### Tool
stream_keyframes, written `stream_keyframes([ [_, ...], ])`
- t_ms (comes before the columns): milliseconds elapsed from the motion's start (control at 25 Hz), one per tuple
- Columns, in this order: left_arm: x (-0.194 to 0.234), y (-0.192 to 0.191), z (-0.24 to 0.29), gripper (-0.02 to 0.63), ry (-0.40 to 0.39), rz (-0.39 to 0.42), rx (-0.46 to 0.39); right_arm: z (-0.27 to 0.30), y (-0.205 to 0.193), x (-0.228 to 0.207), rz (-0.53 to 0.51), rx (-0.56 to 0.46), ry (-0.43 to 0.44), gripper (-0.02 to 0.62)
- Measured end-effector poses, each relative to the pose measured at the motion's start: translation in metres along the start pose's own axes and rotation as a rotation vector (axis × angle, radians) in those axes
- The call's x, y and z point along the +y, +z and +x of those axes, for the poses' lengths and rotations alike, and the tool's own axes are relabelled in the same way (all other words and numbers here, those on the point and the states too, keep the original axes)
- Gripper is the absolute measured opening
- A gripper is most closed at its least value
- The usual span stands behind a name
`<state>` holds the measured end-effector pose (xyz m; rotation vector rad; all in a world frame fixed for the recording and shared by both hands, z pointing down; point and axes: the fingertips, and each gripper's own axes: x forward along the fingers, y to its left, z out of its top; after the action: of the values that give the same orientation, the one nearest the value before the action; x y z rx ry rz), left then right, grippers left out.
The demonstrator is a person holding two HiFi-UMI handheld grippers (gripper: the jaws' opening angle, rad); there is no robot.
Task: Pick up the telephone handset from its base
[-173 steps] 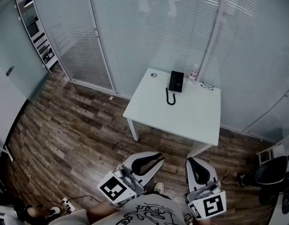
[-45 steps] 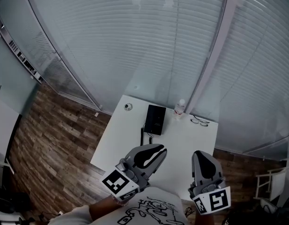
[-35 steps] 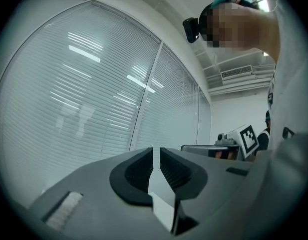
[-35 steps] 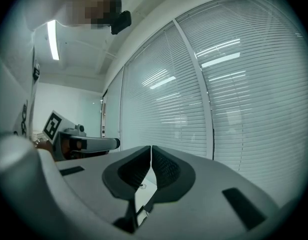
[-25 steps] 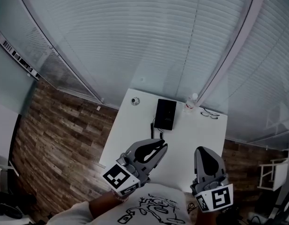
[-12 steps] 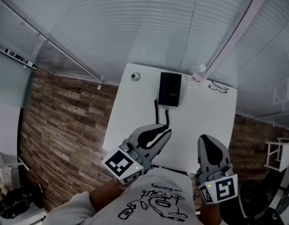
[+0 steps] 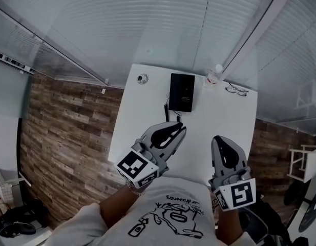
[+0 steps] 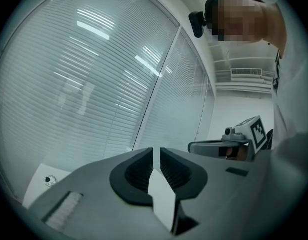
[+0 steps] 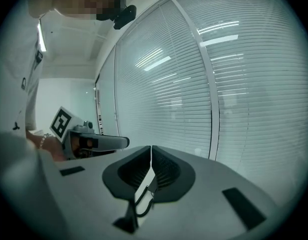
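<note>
The black telephone (image 7: 182, 91) lies at the far middle of the white table (image 7: 234, 117), its handset still on the base. Its coiled cord (image 7: 171, 114) runs toward me; a loop of the cord (image 9: 142, 202) shows through the right gripper view's jaw gap. My left gripper (image 7: 176, 130) is shut and empty over the table's near half, its tip just short of the cord. My right gripper (image 7: 218, 140) hovers to the right of it, jaws together with nothing between them. In their own views, the left gripper (image 8: 156, 149) and right gripper (image 9: 151, 148) point nearly level at the blinds.
A small round object (image 7: 142, 78) sits at the table's far left corner. A bottle (image 7: 213, 77) and a pair of glasses (image 7: 235, 90) lie at the far right. Glass walls with blinds stand behind the table; wooden floor lies to the left.
Both grippers have come down closer to the table over the last second, still shut. The telephone has not moved on the table.
</note>
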<state>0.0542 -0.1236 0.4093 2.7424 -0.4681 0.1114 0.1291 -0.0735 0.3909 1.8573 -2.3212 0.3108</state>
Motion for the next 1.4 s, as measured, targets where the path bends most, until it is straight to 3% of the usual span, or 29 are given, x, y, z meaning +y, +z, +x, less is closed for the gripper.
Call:
stream_keyframes([
  [720, 0.103, -0.085, 0.060, 0.043, 0.063, -0.058, 0.123, 0.071, -0.050, -0.030, 0.009, 0.077, 0.026, 0.006],
  [1080, 0.163, -0.135, 0.078, 0.046, 0.141, -0.086, 0.180, 0.113, -0.077, -0.037, 0.020, 0.121, 0.056, 0.006],
  [1400, 0.212, -0.177, 0.100, 0.118, 0.213, -0.145, 0.209, 0.140, -0.103, -0.038, 0.048, 0.168, 0.100, 0.006],
])
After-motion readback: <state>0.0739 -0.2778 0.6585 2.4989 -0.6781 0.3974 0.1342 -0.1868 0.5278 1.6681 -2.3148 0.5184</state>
